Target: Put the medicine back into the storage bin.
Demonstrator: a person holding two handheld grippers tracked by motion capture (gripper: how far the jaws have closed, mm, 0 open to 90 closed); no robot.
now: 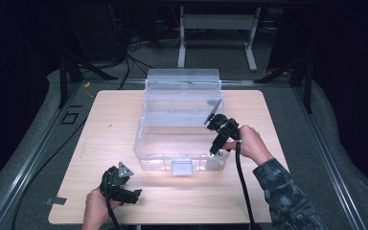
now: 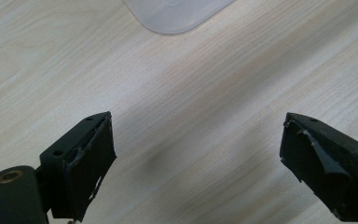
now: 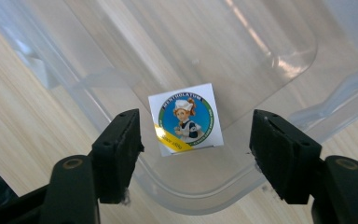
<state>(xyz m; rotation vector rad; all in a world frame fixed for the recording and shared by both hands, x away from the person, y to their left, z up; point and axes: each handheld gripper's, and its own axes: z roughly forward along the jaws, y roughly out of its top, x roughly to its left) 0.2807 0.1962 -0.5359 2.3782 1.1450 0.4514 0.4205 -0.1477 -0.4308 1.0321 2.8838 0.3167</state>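
A small white box (image 3: 186,119) with a round blue picture label lies on the floor of a clear plastic bin (image 3: 186,200), near one corner. My right gripper (image 3: 196,135) points down into that corner with its jaws standing on either side of the box, apart from it. In the high view the right gripper (image 1: 215,152) reaches over the bin's (image 1: 146,143) front right corner. My left gripper (image 1: 136,195) rests low at the table's front left, open over bare wood (image 2: 198,140), with nothing between its pads.
The bin's lid (image 1: 182,91) stands upright behind it. A latch (image 1: 181,167) sits at the middle of the front wall. One rounded bin corner (image 2: 177,14) shows ahead of the left gripper. The wooden table (image 1: 110,124) has bare room to the bin's left.
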